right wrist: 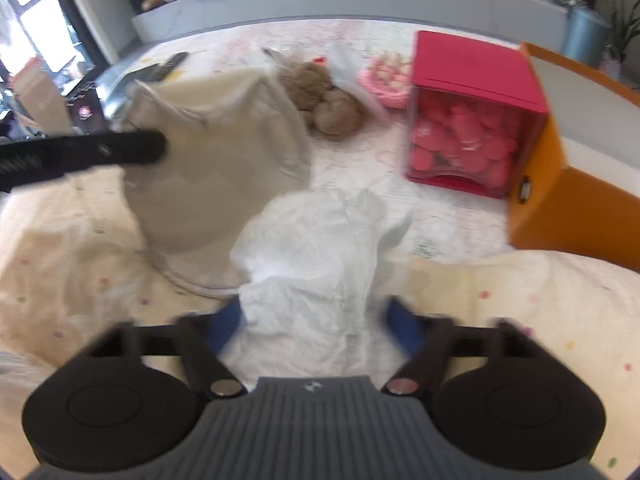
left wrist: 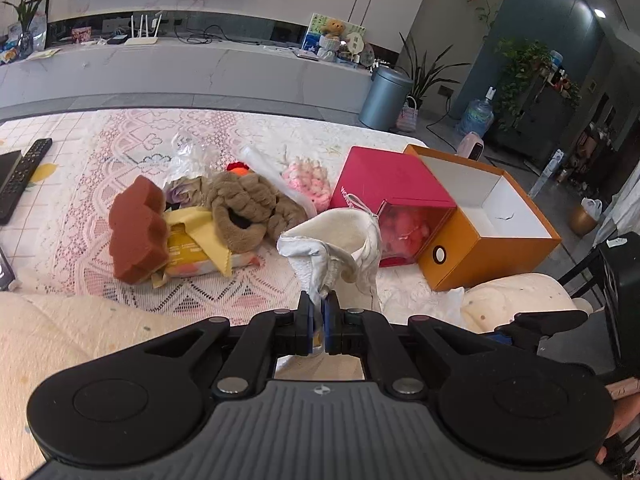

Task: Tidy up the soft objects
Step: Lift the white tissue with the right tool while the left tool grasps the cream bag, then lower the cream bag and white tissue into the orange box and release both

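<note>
My left gripper (left wrist: 319, 309) is shut on the lower edge of a cream drawstring bag (left wrist: 348, 236), which stands up with its mouth open; crumpled white material shows at its near side. In the right wrist view the same bag (right wrist: 216, 168) hangs left of centre, with the left gripper's black finger (right wrist: 132, 147) across it. My right gripper (right wrist: 314, 326) is open over a crumpled white sheet (right wrist: 316, 256). The sheet lies between its blue pads (right wrist: 404, 326), and the right-hand pad stands clear of it. This view is blurred.
On the lace tablecloth (left wrist: 80, 160) lie a brown sponge (left wrist: 138, 232), a yellow wipes pack (left wrist: 192, 246), brown plush pieces (left wrist: 248, 208) and a pink knitted item (left wrist: 306, 178). A red box (left wrist: 392, 196) and an open orange box (left wrist: 492, 220) stand right. A remote (left wrist: 24, 176) lies far left.
</note>
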The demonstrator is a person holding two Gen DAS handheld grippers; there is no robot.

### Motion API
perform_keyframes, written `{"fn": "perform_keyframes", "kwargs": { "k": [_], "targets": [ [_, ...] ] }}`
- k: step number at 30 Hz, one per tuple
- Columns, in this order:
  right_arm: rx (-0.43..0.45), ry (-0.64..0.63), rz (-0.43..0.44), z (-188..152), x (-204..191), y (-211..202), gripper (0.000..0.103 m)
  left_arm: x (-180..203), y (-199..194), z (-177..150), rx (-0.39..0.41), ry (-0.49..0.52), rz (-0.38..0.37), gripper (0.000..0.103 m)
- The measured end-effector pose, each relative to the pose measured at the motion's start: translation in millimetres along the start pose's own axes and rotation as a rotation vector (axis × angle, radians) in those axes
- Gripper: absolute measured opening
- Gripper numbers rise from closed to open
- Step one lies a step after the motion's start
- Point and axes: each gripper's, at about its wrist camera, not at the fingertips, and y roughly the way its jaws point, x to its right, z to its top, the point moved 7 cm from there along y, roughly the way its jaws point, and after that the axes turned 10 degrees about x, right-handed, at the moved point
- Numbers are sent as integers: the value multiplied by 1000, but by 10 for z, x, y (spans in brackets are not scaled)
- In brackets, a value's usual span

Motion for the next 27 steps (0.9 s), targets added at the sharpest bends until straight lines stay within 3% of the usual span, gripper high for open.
{"fn": "perform_keyframes", "kwargs": {
  "k": [4, 7, 9, 10, 12, 13, 16, 27],
  "targets": [
    [-65, -162, -55, -51, -203, 209, 95, -60, -30, -21, 6, -25, 11, 5],
    [-87, -196, -91, -84, -196, 335, 91, -79, -49, -44, 6, -44, 7, 5],
    [-94, -186, -126, -77, -122, 353, 67, -95, -37, -54, 2, -50, 4, 5],
    [-91, -179, -137, -58, -87, 341, 60, -87, -37, -56, 1, -49, 1, 5],
    [-86, -182, -178, -19, -9, 283, 22, -71, -36, -47, 5, -45, -9, 5],
    [-81, -176, -187, 6, 35, 248, 17, -61, -40, -42, 8, -42, -14, 5],
    [-62, -138, -167, 81, 134, 140, 13, -43, -53, -15, 22, -41, -25, 5],
    [128, -115, -277, 709, 527, -628, 13, 353, -77, 424, 92, 39, -105, 5]
  ]
}}
